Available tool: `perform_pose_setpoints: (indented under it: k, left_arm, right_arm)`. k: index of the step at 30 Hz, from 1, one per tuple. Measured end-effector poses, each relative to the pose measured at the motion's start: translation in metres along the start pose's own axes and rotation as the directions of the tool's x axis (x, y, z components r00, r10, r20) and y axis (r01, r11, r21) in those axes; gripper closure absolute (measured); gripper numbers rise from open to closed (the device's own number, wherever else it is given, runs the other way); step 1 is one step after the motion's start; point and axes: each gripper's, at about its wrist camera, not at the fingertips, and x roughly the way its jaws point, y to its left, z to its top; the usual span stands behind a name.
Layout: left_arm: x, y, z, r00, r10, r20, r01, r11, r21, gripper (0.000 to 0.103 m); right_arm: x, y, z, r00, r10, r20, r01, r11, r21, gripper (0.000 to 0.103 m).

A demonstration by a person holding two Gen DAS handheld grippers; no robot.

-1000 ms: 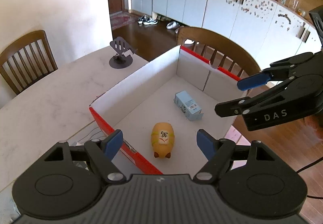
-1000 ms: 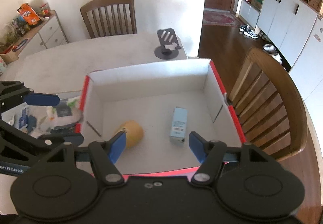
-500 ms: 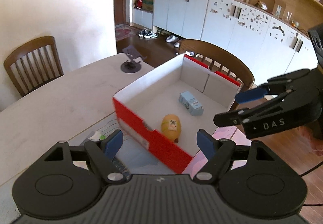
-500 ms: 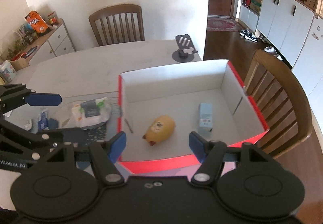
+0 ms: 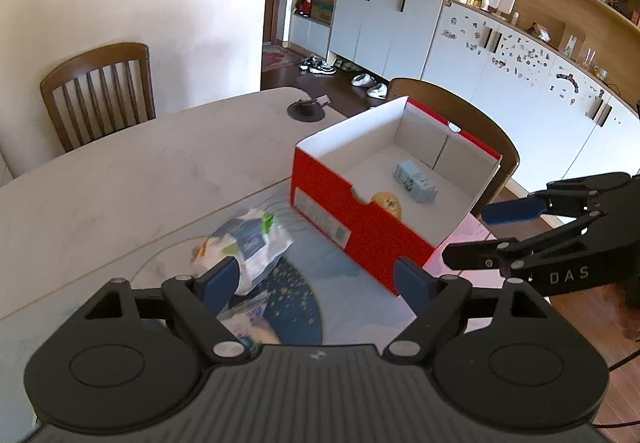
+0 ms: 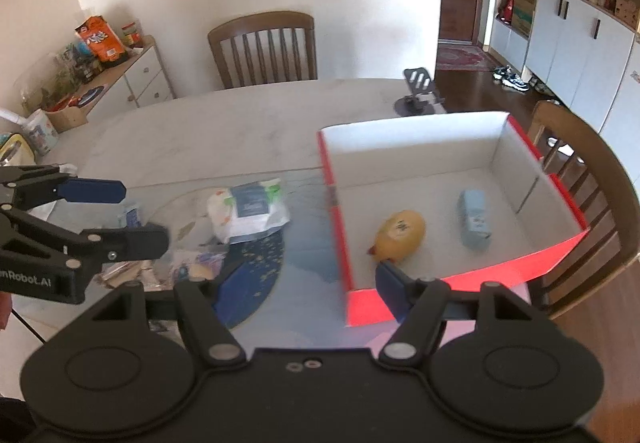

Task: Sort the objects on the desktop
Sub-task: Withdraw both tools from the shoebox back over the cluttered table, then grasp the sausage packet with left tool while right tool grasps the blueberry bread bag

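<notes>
Pale marble desk (image 6: 248, 131), chairs round it, cupboards behind. On the near right corner stands a red box (image 6: 556, 249), open at the top, with a yellow toy (image 6: 400, 229) and a small blue carton (image 6: 474, 219) already lying on its floor. Left of the box, on a blue mat (image 6: 256, 263), lies a wipes pack (image 6: 250, 213), with smaller packets (image 6: 192, 263) nearer the camera.

Both grippers are empty. The left gripper (image 5: 316, 279) has its fingers spreading wider, nothing between them; it hangs above the mat with the wipes pack just ahead of its left finger. The right gripper (image 6: 304, 283) stands open over the box's near corner.

The next pick is probably the wipes pack. It lies flat, label up, its long axis running roughly left to right in the right wrist view, one short end toward the box. A good grasp would come down from above with the fingers across the short width, closing gently, since the soft pack will buckle. Lift it clear of the box wall before carrying it over.
</notes>
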Motion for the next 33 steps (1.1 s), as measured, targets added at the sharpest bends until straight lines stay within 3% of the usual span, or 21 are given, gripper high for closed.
perform_pose_setpoints:
  k: [8,12,26,33]
  left_arm:
    - [-0.014,0.030,-0.019,1.000,-0.001,0.012,0.002,1.000,-0.031,0.016]
    - [-0.019,0.045,-0.027,1.000,0.005,0.017,-0.005,0.999,-0.042,0.002]
    - [-0.028,0.110,-0.061,0.996,0.077,0.042,-0.073,0.992,-0.101,0.000]
    - [-0.031,0.141,-0.083,0.992,0.115,0.057,-0.107,0.987,-0.123,0.000]
  right_arm:
    - [0.007,0.039,-0.012,1.000,0.004,0.003,-0.004,0.999,-0.032,0.029]
    - [0.014,0.053,-0.018,1.000,0.013,-0.001,-0.013,0.999,-0.036,0.026]
    - [0.045,0.087,-0.034,1.000,0.015,-0.001,-0.015,1.000,-0.009,0.015]
    - [0.063,0.105,-0.037,1.000,0.021,0.005,-0.021,1.000,-0.008,0.015]
